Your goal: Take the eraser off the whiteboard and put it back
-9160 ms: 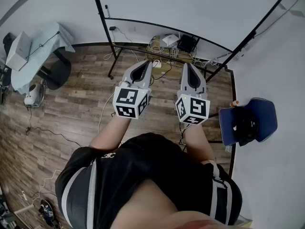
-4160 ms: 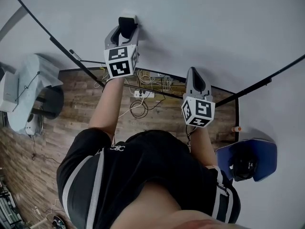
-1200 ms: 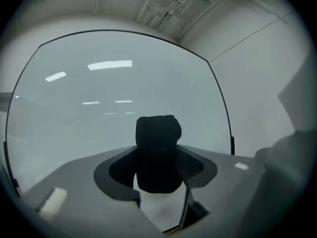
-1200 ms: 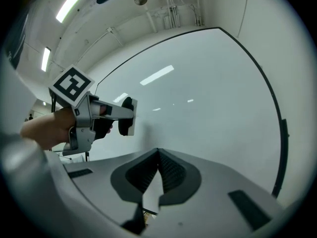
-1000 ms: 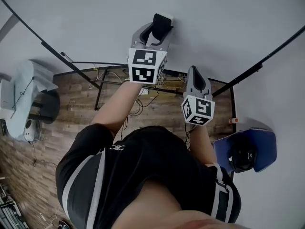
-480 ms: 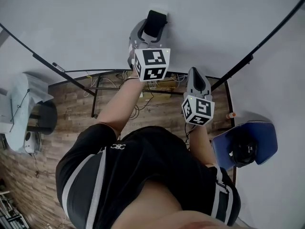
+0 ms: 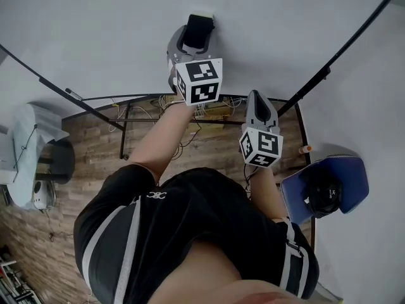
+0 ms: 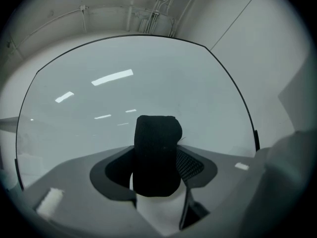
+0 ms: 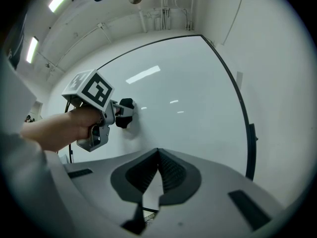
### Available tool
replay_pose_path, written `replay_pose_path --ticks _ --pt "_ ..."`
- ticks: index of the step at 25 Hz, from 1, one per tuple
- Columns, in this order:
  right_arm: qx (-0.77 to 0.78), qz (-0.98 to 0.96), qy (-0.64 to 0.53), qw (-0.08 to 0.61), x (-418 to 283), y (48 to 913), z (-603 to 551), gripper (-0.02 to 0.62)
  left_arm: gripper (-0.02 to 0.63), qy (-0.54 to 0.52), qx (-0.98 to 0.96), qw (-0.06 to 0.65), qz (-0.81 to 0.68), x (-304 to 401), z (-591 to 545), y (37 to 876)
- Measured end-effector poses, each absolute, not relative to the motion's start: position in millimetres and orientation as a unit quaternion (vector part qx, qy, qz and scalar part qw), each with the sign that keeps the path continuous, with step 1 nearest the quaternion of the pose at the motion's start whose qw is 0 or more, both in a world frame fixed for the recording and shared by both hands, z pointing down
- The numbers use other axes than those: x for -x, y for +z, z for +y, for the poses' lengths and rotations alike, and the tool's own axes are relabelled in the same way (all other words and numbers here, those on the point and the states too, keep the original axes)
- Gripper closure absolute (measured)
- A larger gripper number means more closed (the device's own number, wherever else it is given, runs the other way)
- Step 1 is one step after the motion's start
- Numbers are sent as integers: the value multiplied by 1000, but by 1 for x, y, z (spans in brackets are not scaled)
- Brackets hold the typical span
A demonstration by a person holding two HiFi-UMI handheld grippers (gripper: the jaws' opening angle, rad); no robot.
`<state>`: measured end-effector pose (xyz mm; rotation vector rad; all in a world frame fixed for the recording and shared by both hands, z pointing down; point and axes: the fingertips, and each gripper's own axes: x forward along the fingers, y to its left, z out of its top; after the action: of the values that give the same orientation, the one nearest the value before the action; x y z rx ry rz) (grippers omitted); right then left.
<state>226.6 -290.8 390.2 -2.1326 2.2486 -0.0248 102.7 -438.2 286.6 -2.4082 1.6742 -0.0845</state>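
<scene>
The eraser (image 7: 199,29), black felt on a white body, sits between the jaws of my left gripper (image 7: 192,35) and rests against the whiteboard (image 7: 285,24). In the left gripper view the eraser (image 8: 157,155) stands upright between the fingers, which close on its sides, with the whiteboard (image 8: 124,93) right behind it. The right gripper view shows the left gripper (image 9: 119,114) pressing the eraser (image 9: 126,112) to the board from the left. My right gripper (image 7: 258,97) hangs lower and to the right, short of the board, its jaws (image 9: 158,155) together and empty.
The board's black frame (image 7: 316,75) slants down at the right. Below it, cables (image 7: 202,109) lie on the wood floor. A blue chair (image 7: 354,170) with a black item on it stands at the right. A cloth-covered table (image 7: 25,144) stands at the left.
My left gripper, still holding the eraser, has shifted a little to the left along the board and rolled slightly. The right gripper stays at nearly the same spot in the head view.
</scene>
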Motion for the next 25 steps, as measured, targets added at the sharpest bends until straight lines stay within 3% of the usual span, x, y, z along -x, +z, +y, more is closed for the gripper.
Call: replay_pose_path --ticks 17,18,21,25 --pt "654 756 -17 20 -194 393 -303 591 357 58 836 117 533 -68 -387 262" --pt "650 760 -17 21 -190 392 -305 591 373 63 833 115 538 -59 -384 262" --pt "634 772 -19 30 -175 388 -311 591 522 60 820 120 556 -35 -376 268" --pt "616 787 -15 37 -154 381 -319 591 583 36 812 106 573 -6 -371 291"
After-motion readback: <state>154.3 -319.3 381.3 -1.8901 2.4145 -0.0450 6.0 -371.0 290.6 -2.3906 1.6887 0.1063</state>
